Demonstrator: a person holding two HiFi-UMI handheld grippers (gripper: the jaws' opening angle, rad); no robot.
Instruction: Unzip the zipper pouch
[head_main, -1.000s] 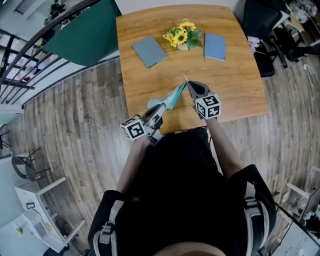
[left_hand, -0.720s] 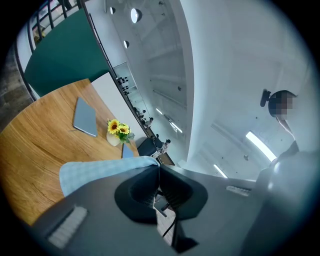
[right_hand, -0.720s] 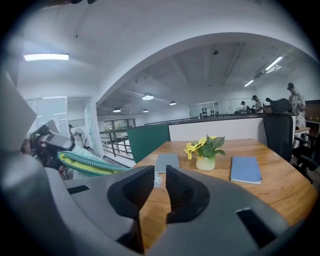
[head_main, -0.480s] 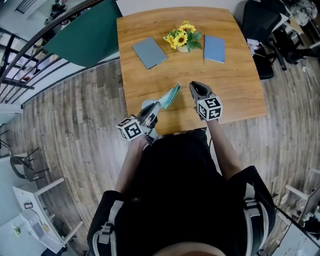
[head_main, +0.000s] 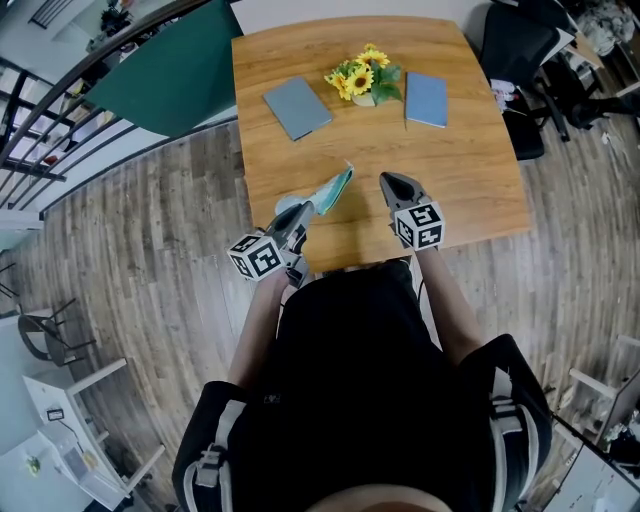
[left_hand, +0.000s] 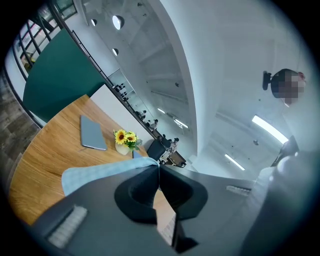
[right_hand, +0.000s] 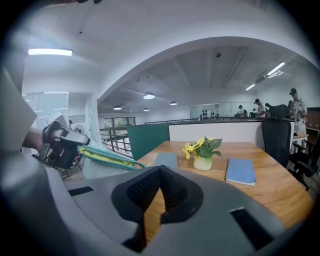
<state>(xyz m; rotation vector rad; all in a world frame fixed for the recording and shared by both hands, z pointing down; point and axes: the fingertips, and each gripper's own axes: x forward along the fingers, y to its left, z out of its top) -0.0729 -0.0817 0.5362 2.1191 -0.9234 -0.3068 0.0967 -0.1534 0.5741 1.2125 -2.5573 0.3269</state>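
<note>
The light blue zipper pouch (head_main: 330, 188) hangs in the air over the table's near edge. My left gripper (head_main: 303, 210) is shut on its lower left end. In the left gripper view the pouch (left_hand: 95, 172) stretches left from the shut jaws (left_hand: 159, 166). My right gripper (head_main: 384, 178) is to the right of the pouch and apart from it, shut with nothing between its jaws. The right gripper view shows the pouch (right_hand: 105, 159) at the left, with its yellow-green zipper edge on top. The right gripper's jaws (right_hand: 160, 169) are together there.
On the wooden table (head_main: 460, 150) a small vase of sunflowers (head_main: 365, 72) stands at the back. A grey notebook (head_main: 298, 103) lies left of it and a blue notebook (head_main: 427, 97) right. A green panel (head_main: 170, 70) stands beyond the left edge and a black chair (head_main: 520, 40) at the back right.
My right gripper has let go of the pouch's upper tip and now sits apart from it, shut. My left gripper has moved a little left and toward me with the pouch.
</note>
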